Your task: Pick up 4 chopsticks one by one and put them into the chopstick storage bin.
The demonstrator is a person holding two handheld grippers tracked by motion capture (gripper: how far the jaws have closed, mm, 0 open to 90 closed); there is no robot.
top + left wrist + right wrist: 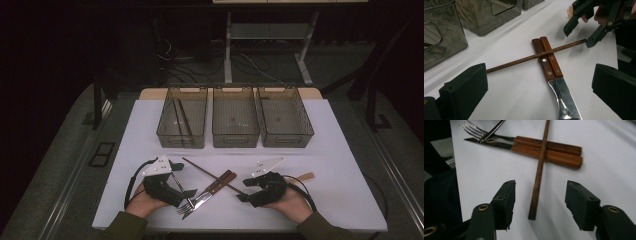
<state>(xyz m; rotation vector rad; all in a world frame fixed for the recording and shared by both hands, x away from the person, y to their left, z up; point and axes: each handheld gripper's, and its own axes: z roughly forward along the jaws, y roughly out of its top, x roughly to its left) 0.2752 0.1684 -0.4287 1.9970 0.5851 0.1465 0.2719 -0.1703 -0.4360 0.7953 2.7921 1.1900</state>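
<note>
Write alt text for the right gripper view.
The right gripper's two black jaws stand open on either side of the near end of a brown chopstick on a white table. The chopstick lies across two wooden-handled utensils, one a fork, placed side by side.

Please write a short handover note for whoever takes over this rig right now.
Left gripper: open, empty, by the fork.
Right gripper: open, fingers either side of the near end of the chopstick, not gripping.
The chopstick lies across two wooden-handled utensils side by side on the table.
Three bins at the back; the left bin seems to hold chopsticks.
Probably left: sort the cutlery into bins.
</note>
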